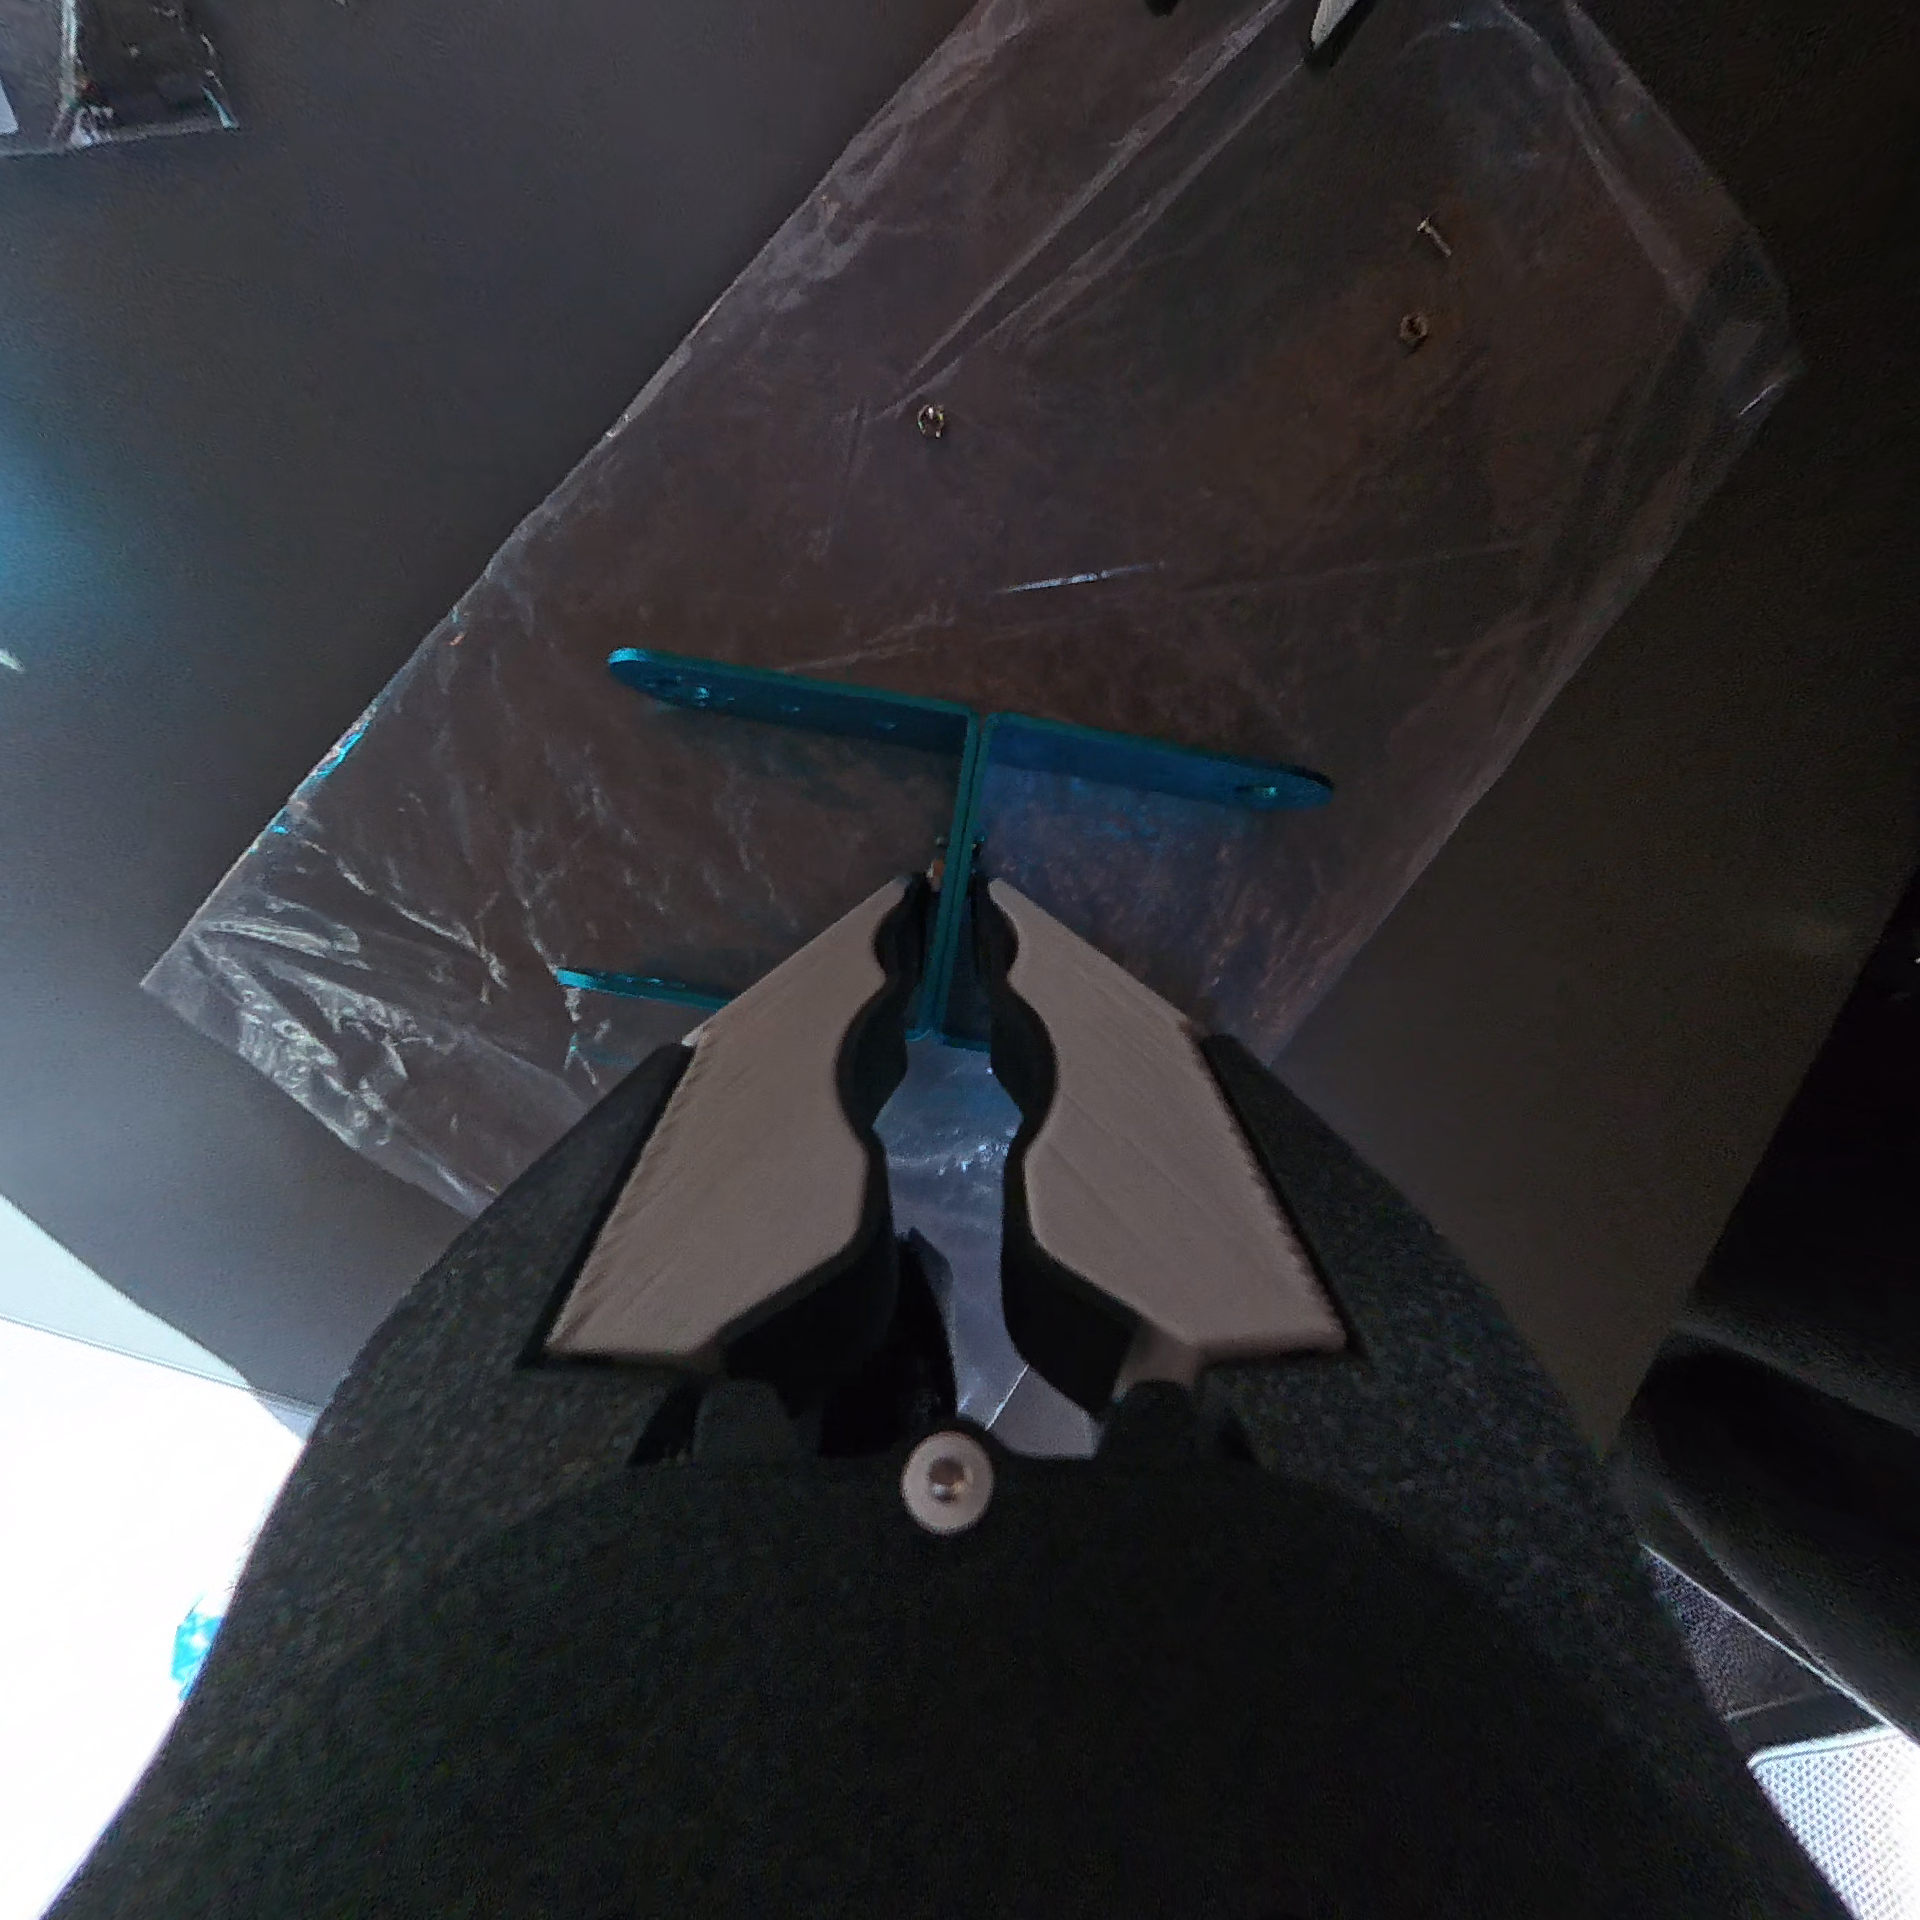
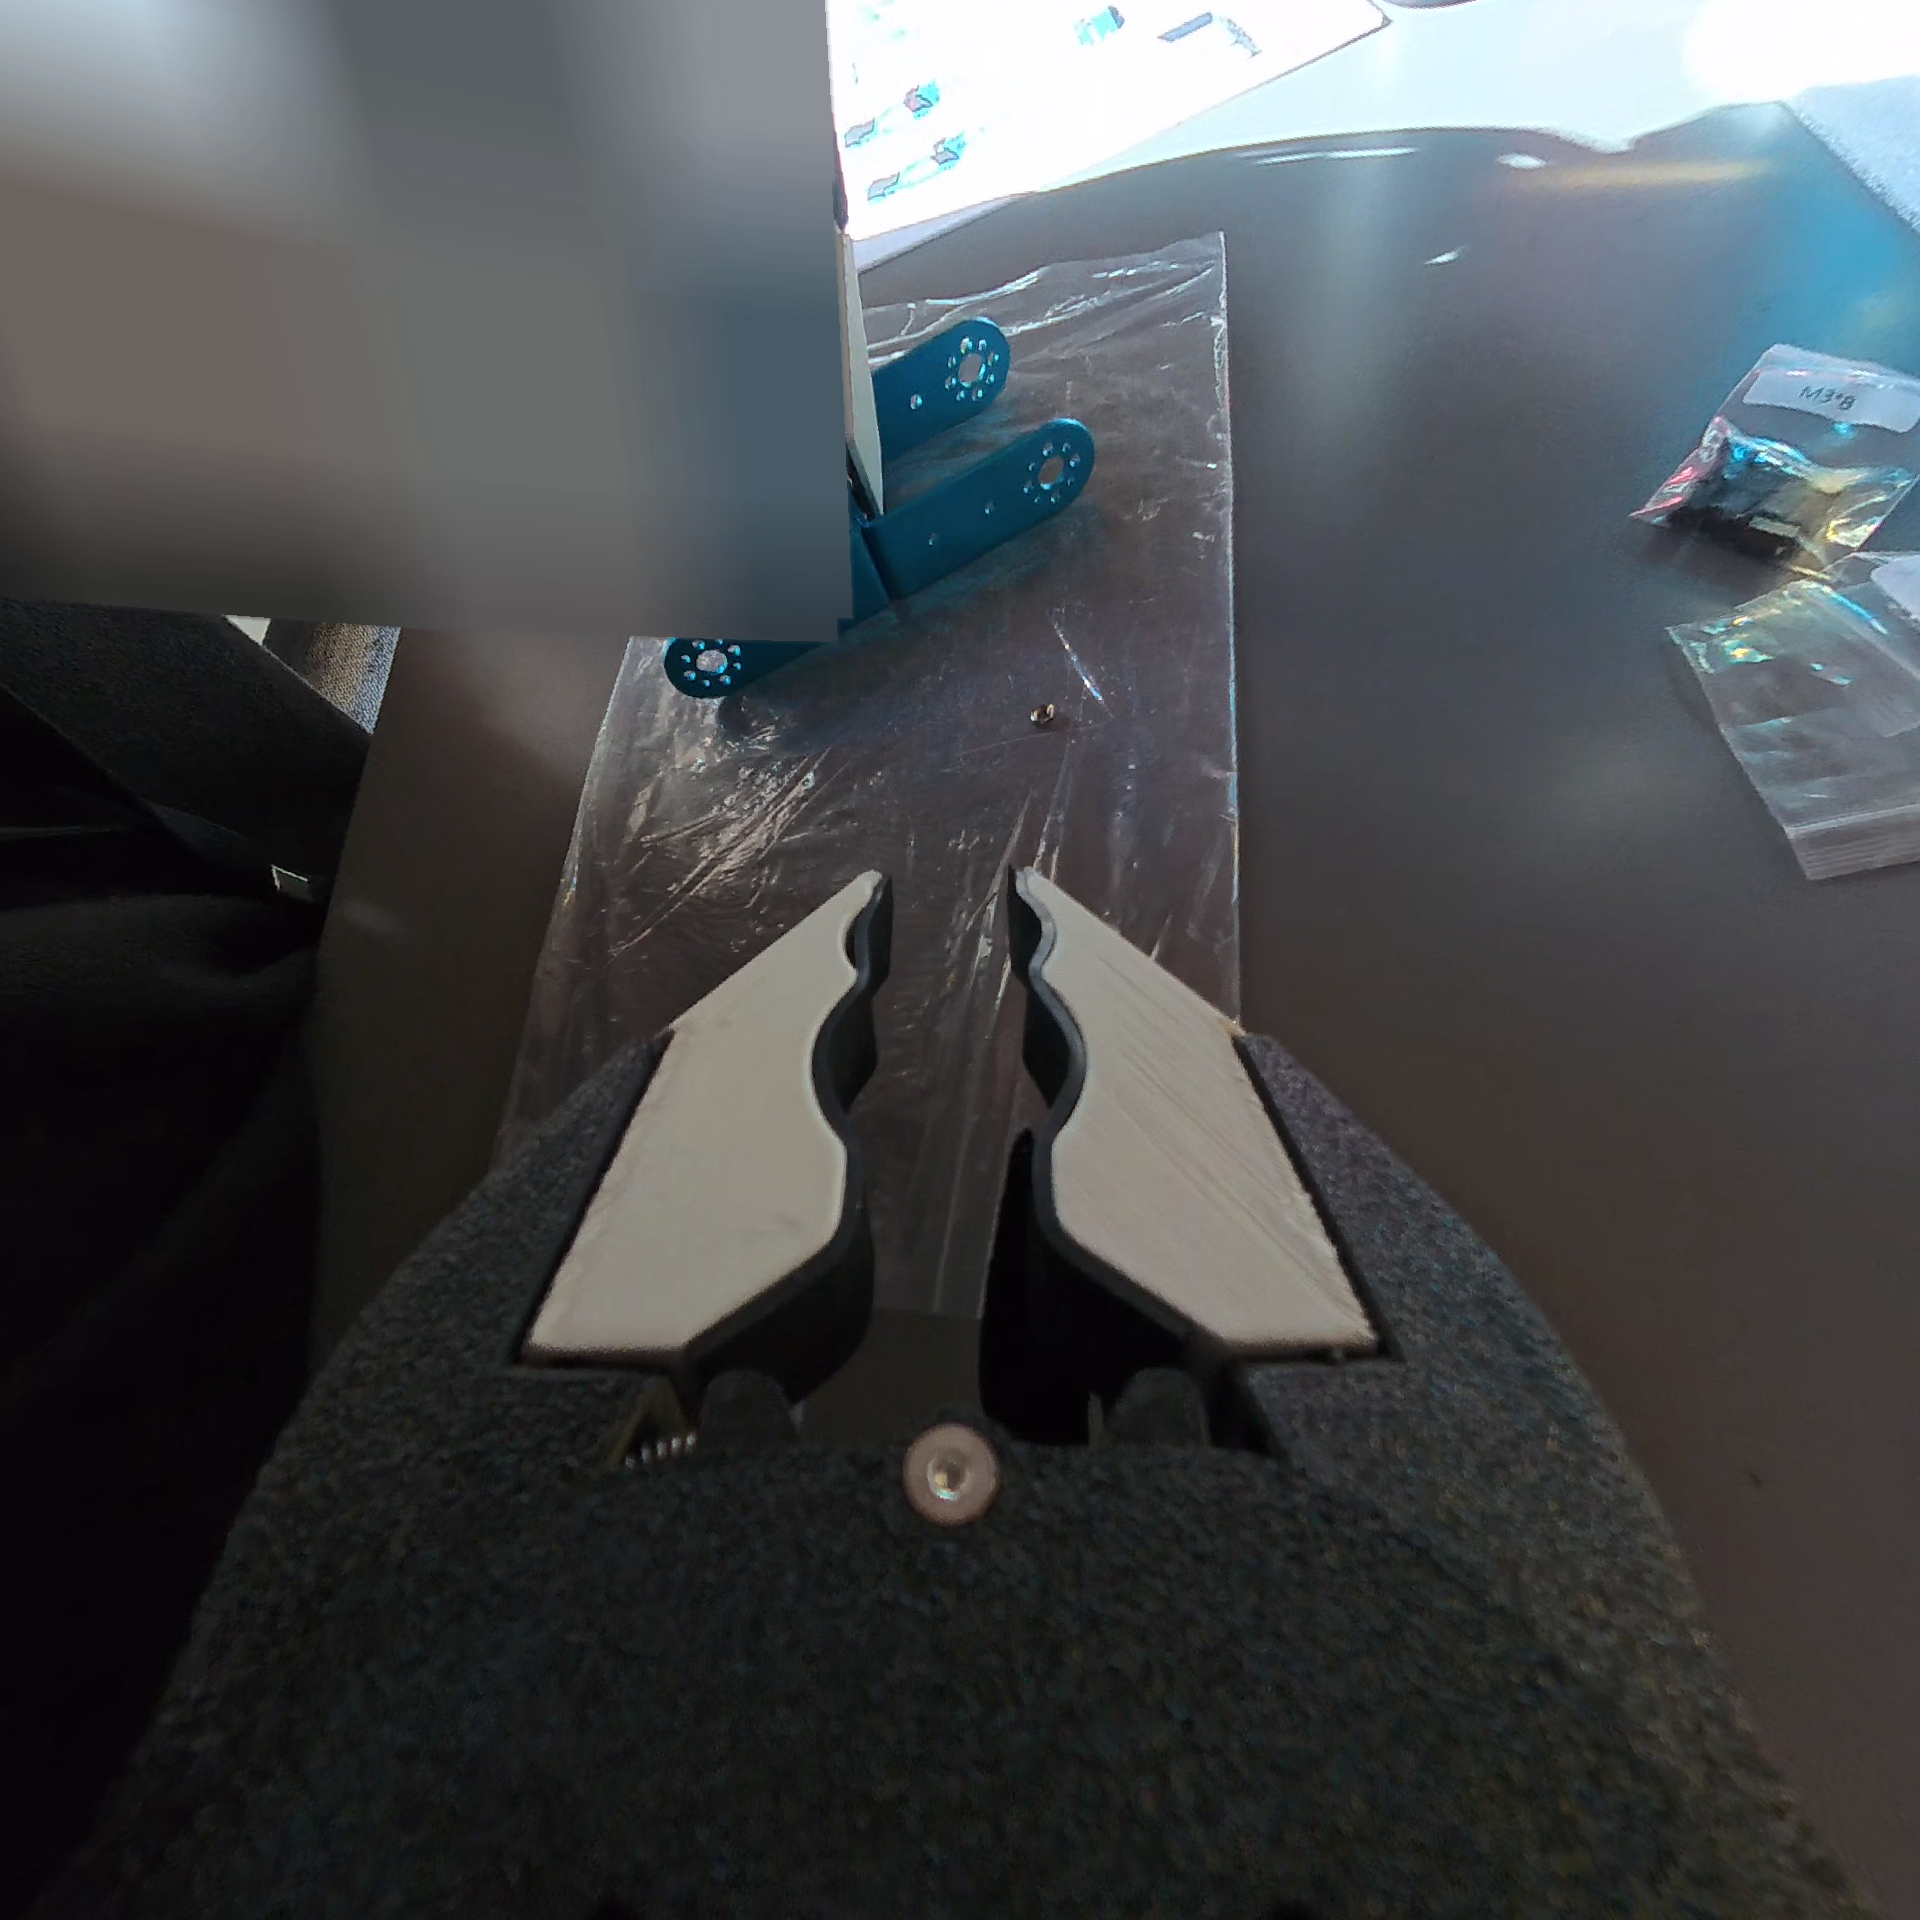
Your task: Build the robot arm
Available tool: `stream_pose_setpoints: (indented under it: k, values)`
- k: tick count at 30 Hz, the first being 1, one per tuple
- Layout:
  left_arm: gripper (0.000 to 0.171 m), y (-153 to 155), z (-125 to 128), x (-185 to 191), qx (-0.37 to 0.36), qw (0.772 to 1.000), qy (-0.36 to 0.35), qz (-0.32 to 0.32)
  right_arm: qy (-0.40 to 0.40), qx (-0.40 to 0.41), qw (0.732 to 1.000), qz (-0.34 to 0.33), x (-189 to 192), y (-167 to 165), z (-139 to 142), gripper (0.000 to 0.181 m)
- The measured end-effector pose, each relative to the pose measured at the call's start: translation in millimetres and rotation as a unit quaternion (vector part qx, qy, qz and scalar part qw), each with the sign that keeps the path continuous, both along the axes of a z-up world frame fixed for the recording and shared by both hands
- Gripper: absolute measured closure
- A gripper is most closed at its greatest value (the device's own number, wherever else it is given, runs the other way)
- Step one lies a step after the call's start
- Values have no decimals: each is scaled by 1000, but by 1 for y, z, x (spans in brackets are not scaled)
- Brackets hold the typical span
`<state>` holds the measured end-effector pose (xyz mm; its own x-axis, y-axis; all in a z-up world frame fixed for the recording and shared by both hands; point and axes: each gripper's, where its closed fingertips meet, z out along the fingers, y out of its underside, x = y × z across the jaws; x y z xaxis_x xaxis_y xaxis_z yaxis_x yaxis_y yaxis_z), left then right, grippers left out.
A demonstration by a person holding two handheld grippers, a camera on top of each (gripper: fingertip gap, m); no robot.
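Note:
My left gripper [image 1: 951, 888] is shut on two blue metal brackets [image 1: 790, 707] set back to back. Its fingertips pinch their upright middle plates, and the perforated arms spread left and right. The brackets rest on a clear plastic sheet [image 1: 1039, 416] on a dark table [image 1: 416, 364]. In the right wrist view the brackets [image 2: 977, 509] stand at the far end of the sheet [image 2: 935, 790], with a white finger [image 2: 862, 416] of the left gripper on them. My right gripper [image 2: 948, 894] is open and empty, low over the near part of the sheet.
Small nuts [image 1: 932, 421] [image 1: 1410, 327] and a screw [image 1: 1434, 237] lie loose on the sheet; one nut [image 2: 1042, 713] lies ahead of the right gripper. Small plastic bags of parts [image 2: 1777, 457] [image 2: 1808, 707] lie at the right. A printed paper sheet [image 2: 1039, 94] lies at the back. The gap from one gripper's tips to the other's is roughly 15 centimetres.

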<state>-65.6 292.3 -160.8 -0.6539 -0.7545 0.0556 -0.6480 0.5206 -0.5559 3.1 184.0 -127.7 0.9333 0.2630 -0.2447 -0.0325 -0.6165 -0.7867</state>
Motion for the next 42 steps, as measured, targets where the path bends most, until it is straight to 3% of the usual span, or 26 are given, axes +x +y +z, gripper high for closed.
stream_pose_setpoints:
  k: [8, 15, 34, 42]
  values:
    - [157, -3, 1, -1, -19, 1000, 11, 3, -3, -5, 1000, 3, -1, -1, -2, 160]
    - [163, -3, 0, 2, -31, 999, 9, 14, -4, -10, 1000, 5, -1, -1, -4, 160]
    - [165, -2, 0, 2, 11, 999, -32, -9, -8, -5, 1000, 4, -1, 0, -1, 160]
    - [165, 5, 14, 5, 76, 991, -108, 3, -18, 1, 1000, 9, -6, 5, 3, 161]
